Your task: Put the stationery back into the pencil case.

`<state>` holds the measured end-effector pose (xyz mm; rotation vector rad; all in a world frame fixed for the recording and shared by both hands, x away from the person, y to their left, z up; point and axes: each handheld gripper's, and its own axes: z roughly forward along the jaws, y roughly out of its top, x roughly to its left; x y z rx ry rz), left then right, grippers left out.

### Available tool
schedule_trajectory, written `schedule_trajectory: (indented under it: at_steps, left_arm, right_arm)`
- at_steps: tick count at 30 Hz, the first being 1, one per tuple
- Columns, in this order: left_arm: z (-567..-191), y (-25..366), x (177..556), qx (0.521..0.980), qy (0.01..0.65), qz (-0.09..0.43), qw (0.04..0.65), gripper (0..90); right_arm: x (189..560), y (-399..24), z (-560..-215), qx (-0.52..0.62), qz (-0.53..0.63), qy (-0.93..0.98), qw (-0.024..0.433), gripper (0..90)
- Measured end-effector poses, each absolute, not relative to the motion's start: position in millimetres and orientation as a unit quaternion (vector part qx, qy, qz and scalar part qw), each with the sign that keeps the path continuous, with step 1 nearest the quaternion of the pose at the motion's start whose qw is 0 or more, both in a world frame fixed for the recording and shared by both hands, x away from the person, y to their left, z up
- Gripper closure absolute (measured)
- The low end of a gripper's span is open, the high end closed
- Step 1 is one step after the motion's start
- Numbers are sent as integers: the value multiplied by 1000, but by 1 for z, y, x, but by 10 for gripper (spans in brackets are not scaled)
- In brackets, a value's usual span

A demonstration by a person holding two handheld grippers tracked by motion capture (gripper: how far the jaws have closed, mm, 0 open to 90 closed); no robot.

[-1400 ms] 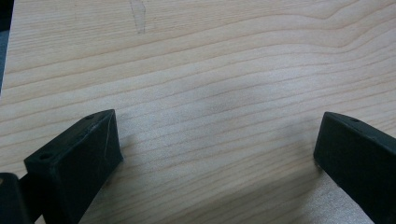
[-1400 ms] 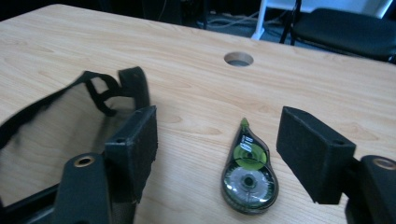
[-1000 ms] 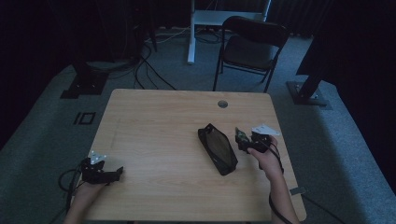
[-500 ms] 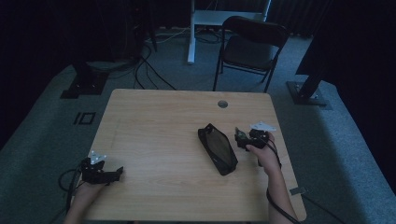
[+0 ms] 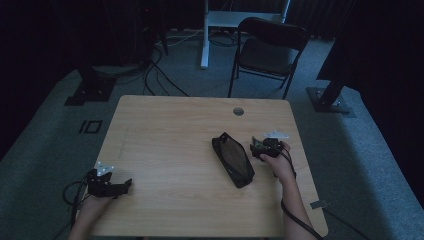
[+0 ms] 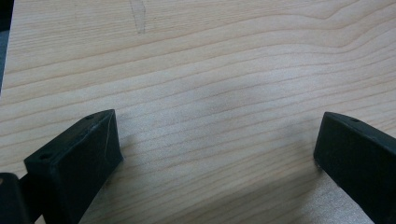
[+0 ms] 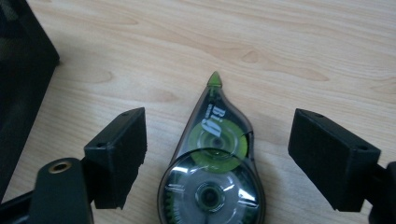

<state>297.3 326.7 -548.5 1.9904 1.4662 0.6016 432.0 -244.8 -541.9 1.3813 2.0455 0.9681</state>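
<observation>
A correction tape dispenser, clear with a green wheel and a green tip, lies flat on the wooden table. My right gripper stands low over it, open. The dispenser lies between the jaws with a gap on each side, and the jaws have just been closing a little. In the high view the right gripper sits just right of a black mesh pouch, whose edge also shows in the right gripper view. My left gripper rests open at the table's front left over bare wood.
A round cable hole is in the table's far edge. A black folding chair stands behind the table, with a white desk leg, stand bases and cables on the grey floor.
My right hand has shifted slightly left toward the pouch and come down closer to the table. The left hand and the pouch have not moved.
</observation>
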Motion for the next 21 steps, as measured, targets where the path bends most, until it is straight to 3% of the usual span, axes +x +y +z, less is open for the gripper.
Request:
schedule_trajectory:
  at_steps: [15,18,21]
  left_arm:
    - [-549,327,297,748,551,226,294,7]
    - [-549,327,297,748,551,226,294,7]
    - [-549,327,297,748,551,226,294,7]
  right_arm:
    - [434,-245,-550,511,343,754,228,341]
    - [435,-245,-549,516,342,752,229,430]
    - [435,-243,-547,516,336,755,228,457]
